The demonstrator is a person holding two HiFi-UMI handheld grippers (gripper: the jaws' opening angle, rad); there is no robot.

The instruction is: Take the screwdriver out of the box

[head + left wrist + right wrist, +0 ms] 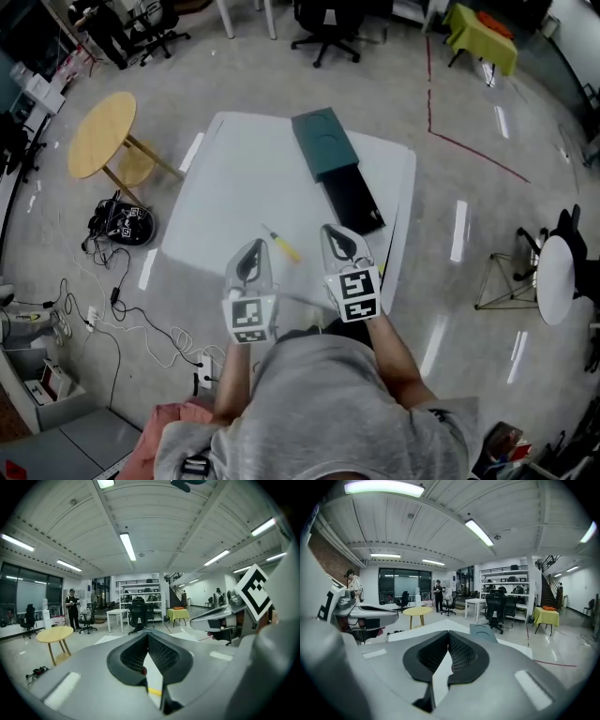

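Observation:
The screwdriver [281,246], thin with a yellow handle, lies on the white table [234,178], outside the box. The box stands at the table's far right: a green sleeve [323,142] with its black drawer [354,202] slid out towards me. The sleeve [483,632] also shows in the right gripper view. Both grippers hang above the table's near edge. My left gripper [253,248] [148,635] is shut with nothing in it, just near-left of the screwdriver. My right gripper [337,234] [448,634] is shut and empty, to the screwdriver's right, close to the drawer's near end.
A round wooden side table [101,136] stands left of the white table, with a black device and cables [122,223] on the floor near it. Office chairs [328,23] and a yellow-green covered table [483,36] are at the back. A person [71,607] stands far off.

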